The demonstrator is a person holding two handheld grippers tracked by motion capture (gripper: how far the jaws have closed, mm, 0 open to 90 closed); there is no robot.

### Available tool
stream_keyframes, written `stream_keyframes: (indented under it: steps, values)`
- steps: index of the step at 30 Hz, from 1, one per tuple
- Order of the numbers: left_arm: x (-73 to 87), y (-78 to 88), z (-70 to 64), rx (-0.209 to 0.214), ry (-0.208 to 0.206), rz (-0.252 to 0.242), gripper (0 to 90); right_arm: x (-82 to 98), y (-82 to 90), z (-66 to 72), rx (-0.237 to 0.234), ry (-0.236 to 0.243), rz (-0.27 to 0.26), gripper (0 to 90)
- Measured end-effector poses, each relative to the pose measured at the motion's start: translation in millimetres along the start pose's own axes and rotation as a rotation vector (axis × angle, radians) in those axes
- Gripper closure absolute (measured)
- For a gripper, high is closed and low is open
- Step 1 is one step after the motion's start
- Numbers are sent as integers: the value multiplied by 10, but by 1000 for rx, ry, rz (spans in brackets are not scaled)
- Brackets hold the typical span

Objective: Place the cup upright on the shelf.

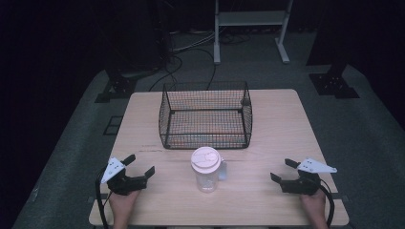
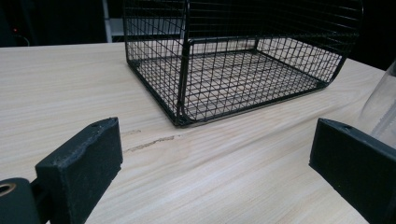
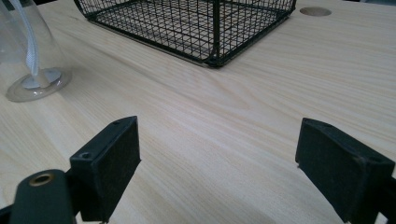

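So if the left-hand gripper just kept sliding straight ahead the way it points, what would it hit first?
Probably the black wire mesh basket: its near corner stands straight ahead between the open jaws of the left gripper. The clear plastic cup sits off to one side.

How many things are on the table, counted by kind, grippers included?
Wire basket: 1
Clear cup with a pale lid: 1
Grippers, both open: 2, left gripper and right gripper
Total: 4
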State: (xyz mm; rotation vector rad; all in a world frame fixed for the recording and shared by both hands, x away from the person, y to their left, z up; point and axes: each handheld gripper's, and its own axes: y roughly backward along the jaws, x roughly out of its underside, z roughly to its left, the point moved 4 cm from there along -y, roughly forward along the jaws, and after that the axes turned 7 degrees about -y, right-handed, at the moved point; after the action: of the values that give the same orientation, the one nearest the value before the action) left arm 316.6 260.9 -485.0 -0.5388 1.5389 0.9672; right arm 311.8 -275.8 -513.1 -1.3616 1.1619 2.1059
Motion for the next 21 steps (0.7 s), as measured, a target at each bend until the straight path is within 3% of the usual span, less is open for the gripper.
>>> stream_keyframes:
  steps: [8, 14, 21]
  values:
    - [-2, -19, -18, 8, -1, 4, 16, -1, 3, 0, -3, -2, -4, 129]
    - [-37, -20, -108, 48, -6, -20, 16, -1, 5, 3, -5, 2, -4, 129]
    - [-48, -34, -181, 66, -33, -14, 16, -2, 3, 3, -3, 1, -3, 128]
